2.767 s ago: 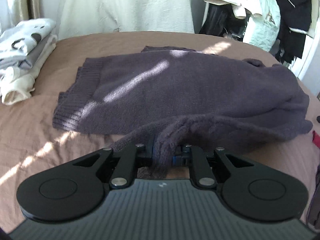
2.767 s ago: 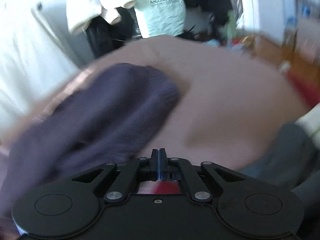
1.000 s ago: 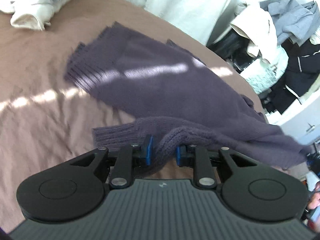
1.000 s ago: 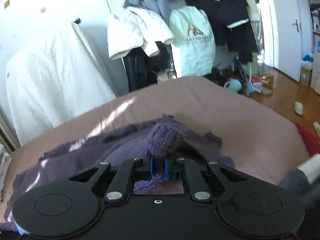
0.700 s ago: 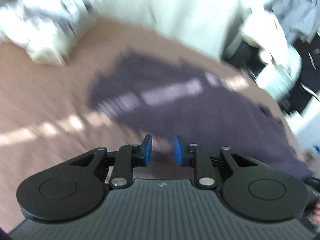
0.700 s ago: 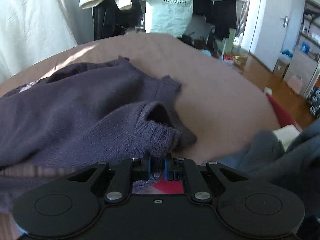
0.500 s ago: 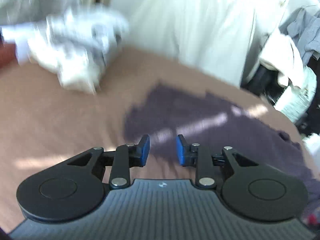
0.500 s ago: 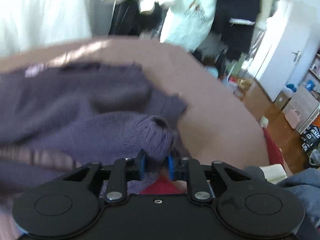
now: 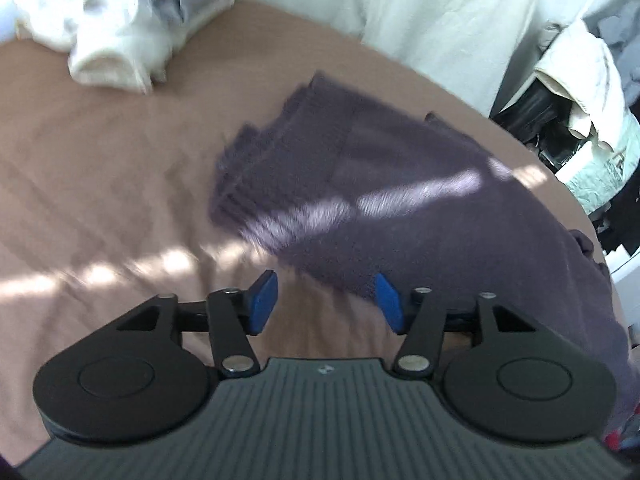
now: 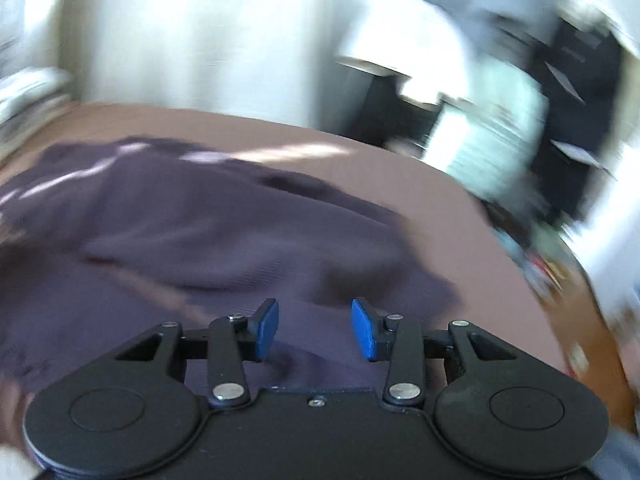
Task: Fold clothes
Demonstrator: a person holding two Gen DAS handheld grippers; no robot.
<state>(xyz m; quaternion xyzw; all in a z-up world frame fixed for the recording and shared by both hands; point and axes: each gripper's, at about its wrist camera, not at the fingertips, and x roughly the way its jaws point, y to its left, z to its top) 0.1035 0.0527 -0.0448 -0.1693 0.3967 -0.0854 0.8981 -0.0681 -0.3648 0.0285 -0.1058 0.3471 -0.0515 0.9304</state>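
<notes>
Both my claws gape empty: left claw at the purple sweater's near edge, right claw over it. The sweater sprawls on the brown bed; a careless pinch could bunch its layers.

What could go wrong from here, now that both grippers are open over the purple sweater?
The purple sweater lies skewed, its layered edges uneven, so the fold may end up lopsided. The open left gripper sits at its near edge over the brown sheet and might pinch sheet too. The right view is blurred.
</notes>
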